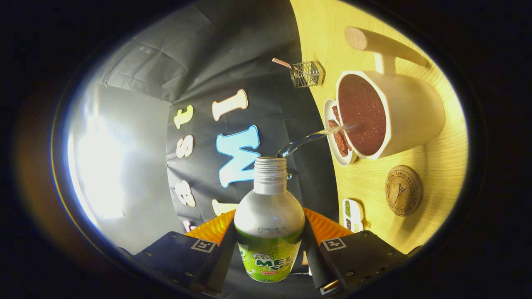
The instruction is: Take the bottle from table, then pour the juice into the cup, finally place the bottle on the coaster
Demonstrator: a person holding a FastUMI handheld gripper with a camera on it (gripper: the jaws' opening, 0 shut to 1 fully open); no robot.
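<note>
My gripper (269,245) is shut on a silver bottle (269,220) with a green label, both fingers pressing its sides. The bottle is uncapped and tipped sideways with respect to the table. A clear stream of liquid (309,140) runs from its mouth into a white cup (409,114) with a wooden handle, just beyond the bottle. The cup holds dark reddish liquid. A round cork coaster (403,190) lies on the wooden table (370,182) next to the cup, nearer the fingers.
A small white dish (330,109) with brown snacks sits behind the cup. A wire holder (308,74) stands farther along the table edge. A little white item (352,214) with green and dark patches lies close to the fingers. Black cloth wall lies behind.
</note>
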